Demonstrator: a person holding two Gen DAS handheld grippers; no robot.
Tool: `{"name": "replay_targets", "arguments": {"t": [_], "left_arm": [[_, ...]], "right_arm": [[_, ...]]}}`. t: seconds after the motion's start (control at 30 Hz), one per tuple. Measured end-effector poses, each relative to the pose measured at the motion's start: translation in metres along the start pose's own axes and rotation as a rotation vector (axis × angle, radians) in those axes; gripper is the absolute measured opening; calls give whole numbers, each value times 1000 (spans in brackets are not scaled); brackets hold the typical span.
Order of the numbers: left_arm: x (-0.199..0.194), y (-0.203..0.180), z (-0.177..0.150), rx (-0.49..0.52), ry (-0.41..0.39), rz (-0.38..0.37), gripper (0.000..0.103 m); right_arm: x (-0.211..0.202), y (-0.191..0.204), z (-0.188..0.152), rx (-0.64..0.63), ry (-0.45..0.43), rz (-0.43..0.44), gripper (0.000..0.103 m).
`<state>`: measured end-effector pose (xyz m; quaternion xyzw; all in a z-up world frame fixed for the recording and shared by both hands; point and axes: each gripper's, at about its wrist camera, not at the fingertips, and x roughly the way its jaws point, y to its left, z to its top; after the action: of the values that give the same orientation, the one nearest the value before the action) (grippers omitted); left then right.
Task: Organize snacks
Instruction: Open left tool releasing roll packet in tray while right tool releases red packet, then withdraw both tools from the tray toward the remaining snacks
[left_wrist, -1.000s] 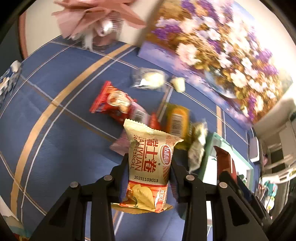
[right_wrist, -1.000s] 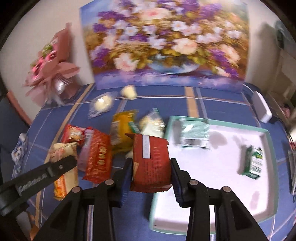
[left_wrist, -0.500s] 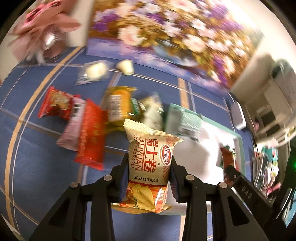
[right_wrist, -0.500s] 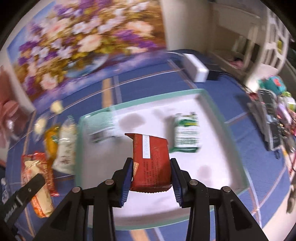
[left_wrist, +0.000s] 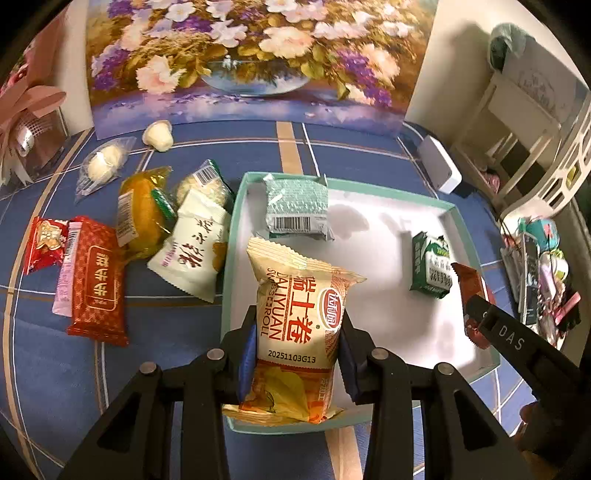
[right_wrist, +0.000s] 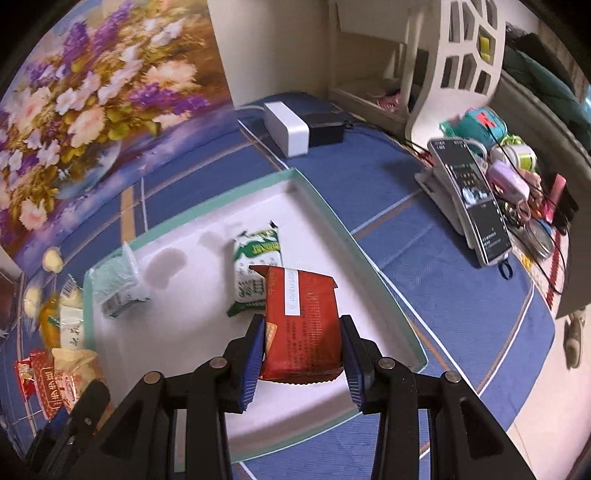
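Between the left gripper's (left_wrist: 297, 354) blue pads, a cream-and-orange Swiss-roll packet (left_wrist: 299, 325) is clamped upright over the near-left corner of the teal-rimmed tray (left_wrist: 236, 206). Right gripper (right_wrist: 303, 354) pinches a red wafer packet (right_wrist: 301, 325) over the tray's near right part. Both point steeply down. Left view alone shows the loose pile on the blue cloth (left_wrist: 166, 369) beside the tray: white pack (left_wrist: 192, 247), yellow cake (left_wrist: 142, 218), red bar (left_wrist: 96, 284), two clear-wrapped sweets (left_wrist: 101, 166). Right view alone shows a propped phone (right_wrist: 474, 206) and white box (right_wrist: 286, 127) beyond the tray. Both views show a pale green pack (left_wrist: 297, 206) and a green-white pack (left_wrist: 430, 269) lying in the tray.
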<state>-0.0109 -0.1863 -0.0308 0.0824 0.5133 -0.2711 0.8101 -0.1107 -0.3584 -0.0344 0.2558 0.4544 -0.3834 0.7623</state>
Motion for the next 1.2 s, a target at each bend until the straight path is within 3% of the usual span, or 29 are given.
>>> {"name": "replay_targets", "arguments": {"t": [0.3, 0.43, 0.67, 0.87, 0.97, 1.0, 1.07, 1.2], "left_arm": [[10, 0, -1, -7, 11, 2, 40], [5, -1, 1, -12, -1, -13, 54], [-8, 4, 7, -43, -22, -29, 56], [-9, 37, 12, -149, 13, 47, 60], [-9, 63, 13, -233, 28, 77, 61], [-10, 72, 14, -259, 28, 88, 64], [-13, 89, 15, -301, 24, 116, 80], [-24, 116, 16, -338, 6, 161, 81]], "right_arm": [[14, 5, -11, -17, 61, 29, 42], [13, 7, -11, -21, 57, 34, 42], [8, 8, -10, -20, 43, 40, 42], [8, 23, -12, -74, 51, 57, 46], [3, 40, -14, -133, 42, 73, 57], [1, 45, -15, -146, 39, 81, 57], [-4, 58, -17, -184, 27, 103, 57], [-16, 81, -22, -251, -3, 147, 64]]}}
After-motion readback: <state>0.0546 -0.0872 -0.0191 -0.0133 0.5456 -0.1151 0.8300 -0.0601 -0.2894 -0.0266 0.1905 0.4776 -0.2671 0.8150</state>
